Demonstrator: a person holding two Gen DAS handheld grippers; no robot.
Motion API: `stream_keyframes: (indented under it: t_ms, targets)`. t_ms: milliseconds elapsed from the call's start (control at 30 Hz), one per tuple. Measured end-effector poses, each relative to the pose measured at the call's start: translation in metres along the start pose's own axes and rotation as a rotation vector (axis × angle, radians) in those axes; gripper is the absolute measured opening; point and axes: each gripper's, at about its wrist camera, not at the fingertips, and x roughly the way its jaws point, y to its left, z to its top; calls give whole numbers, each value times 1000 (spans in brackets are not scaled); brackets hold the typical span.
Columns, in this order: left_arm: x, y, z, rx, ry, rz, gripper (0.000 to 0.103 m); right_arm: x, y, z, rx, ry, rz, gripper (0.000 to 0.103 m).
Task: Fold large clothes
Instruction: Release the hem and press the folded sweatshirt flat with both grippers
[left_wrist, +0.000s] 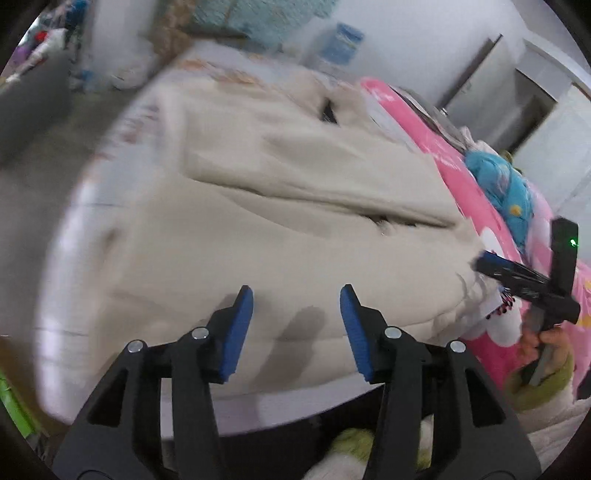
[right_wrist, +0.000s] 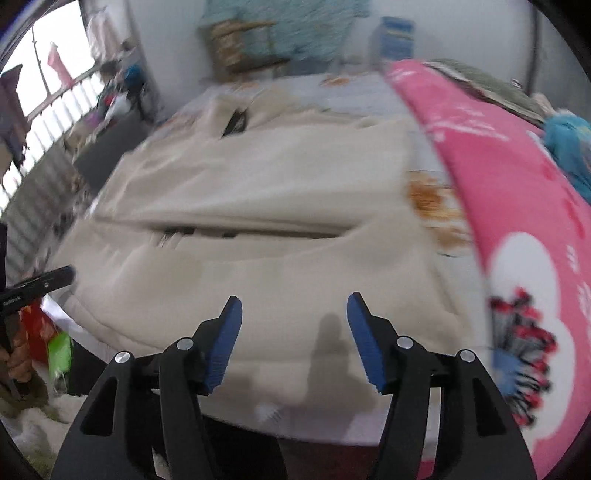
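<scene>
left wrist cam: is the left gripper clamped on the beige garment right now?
No. The left gripper has its blue pads apart with nothing pinched between them, and the beige garment lies flat on the bed beyond the fingertips.

Daylight is coming through a barred window (right_wrist: 40, 110) at the left, where laundry is hanging outside. A bed (right_wrist: 362, 92) with a pale printed sheet is filling the room, a pink patterned quilt (right_wrist: 517, 192) lying along its right side. White walls (right_wrist: 177, 40) are standing behind, and a grey door (left_wrist: 491, 85) is showing beyond the quilt.
</scene>
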Motion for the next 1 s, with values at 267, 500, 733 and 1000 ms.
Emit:
stream_keyframes:
  t_ms: [267, 500, 733, 1000]
  targets:
    - [29, -47, -7, 311, -64, 313, 17, 31, 18, -1, -58, 33, -64, 41]
    - [10, -50, -7, 349, -113, 321, 1, 26, 27, 2, -88, 14, -79, 4]
    - [-25, -60, 14, 372, -278, 335, 1, -15, 23, 21, -26, -144, -92, 3]
    - [38, -49, 2, 391, -170, 404, 2, 44, 21, 11, -27, -88, -154, 3]
